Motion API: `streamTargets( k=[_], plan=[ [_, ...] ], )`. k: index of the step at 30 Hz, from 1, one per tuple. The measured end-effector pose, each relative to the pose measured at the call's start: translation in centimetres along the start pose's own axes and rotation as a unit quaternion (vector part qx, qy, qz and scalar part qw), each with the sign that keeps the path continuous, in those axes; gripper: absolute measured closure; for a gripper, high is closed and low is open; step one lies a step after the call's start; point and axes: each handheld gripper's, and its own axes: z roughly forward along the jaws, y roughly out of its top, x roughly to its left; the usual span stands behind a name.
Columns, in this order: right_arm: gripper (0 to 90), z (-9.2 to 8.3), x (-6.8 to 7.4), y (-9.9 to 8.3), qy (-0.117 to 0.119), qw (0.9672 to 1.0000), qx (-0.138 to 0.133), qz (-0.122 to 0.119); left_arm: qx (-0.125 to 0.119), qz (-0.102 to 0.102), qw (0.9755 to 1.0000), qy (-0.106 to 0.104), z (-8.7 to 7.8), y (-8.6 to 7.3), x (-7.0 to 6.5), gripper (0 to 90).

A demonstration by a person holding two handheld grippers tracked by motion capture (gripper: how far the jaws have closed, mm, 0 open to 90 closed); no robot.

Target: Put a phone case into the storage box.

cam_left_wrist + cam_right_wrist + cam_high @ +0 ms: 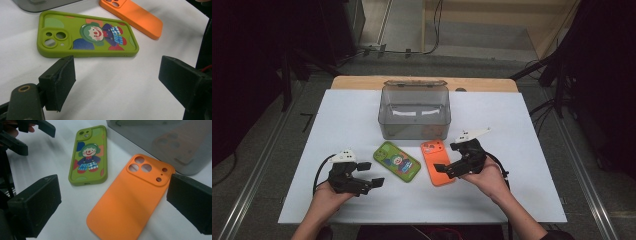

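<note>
I hold my right hand-held gripper (451, 165) spread wide over the orange phone case (438, 161), which lies flat, camera cut-outs up toward the far edge, near the middle of the bench (522, 200), just in front of the smoky translucent storage box (414, 111). In the right gripper view the case (130, 200) sits between my two black jaws, neither one touching it yet. My left hand-held gripper (364, 181) is also open and holds nothing, resting nearer the front edge, with the green clown phone case (396, 161) just beyond its jaws and a little toward the middle; the two cases lie side by side, close but apart. I judge both cases to be light, soft silicone or rubbery shells: they will flex if I squeeze across the open middle, and the matte skin should give decent grip rather than slide. They lie so flat on the white surface that getting a jaw under an edge looks like the hard part. For the orange one I would pinch across its width at the long side walls, near the stiffer end by the camera block (150, 171), where the shell folds least. A tipped jaw could skid the case over the smooth bench top instead of lifting it. The box appears to hold another case already, seen dimly through its wall.
</note>
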Motion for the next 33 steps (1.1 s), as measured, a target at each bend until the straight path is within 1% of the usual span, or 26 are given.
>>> streamTargets(
  k=[6,10,16,19,22,27,30,32,33],
  plan=[
    [0.0,0.5,0.3,0.7,0.001,1.0,0.003,0.002,0.001,-0.002,1.0,0.002,0.0,0.0,0.1,14.5],
    [0.0,1.1,0.6,1.6,0.003,1.0,0.0,-0.005,-0.002,-0.003,1.0,0.001,-0.1,0.0,0.1,14.5],
    [0.0,1.8,1.0,2.4,0.004,0.9999,0.002,-0.012,-0.001,-0.005,1.0,0.001,-0.2,0.0,0.1,14.5],
    [0.0,2.4,1.2,2.8,0.003,0.9999,0.002,-0.014,0.0,-0.008,0.9999,0.008,-0.2,0.0,0.2,14.4],
    [0.0,2.8,1.3,3.0,0.004,0.9999,0.003,-0.015,-0.002,-0.01,0.9999,0.004,-0.2,0.0,0.3,14.4],
    [0.0,3.7,1.7,3.7,0.004,0.9998,0.006,-0.021,0.0,-0.007,1.0,0.003,-0.4,0.0,0.3,14.4],
    [0.0,3.8,1.9,3.9,0.001,0.9997,0.008,-0.022,-0.002,-0.009,1.0,0.002,-0.5,0.0,0.4,14.4],
    [0.0,4.1,1.9,4.2,0.004,0.9997,0.008,-0.025,-0.003,-0.01,0.9999,0.003,-0.6,0.0,0.5,14.5],
    [0.0,4.4,2.0,4.3,0.006,0.9996,0.012,-0.025,-0.002,-0.011,0.9999,0.002,-0.6,0.0,0.5,14.4]
  ],
)
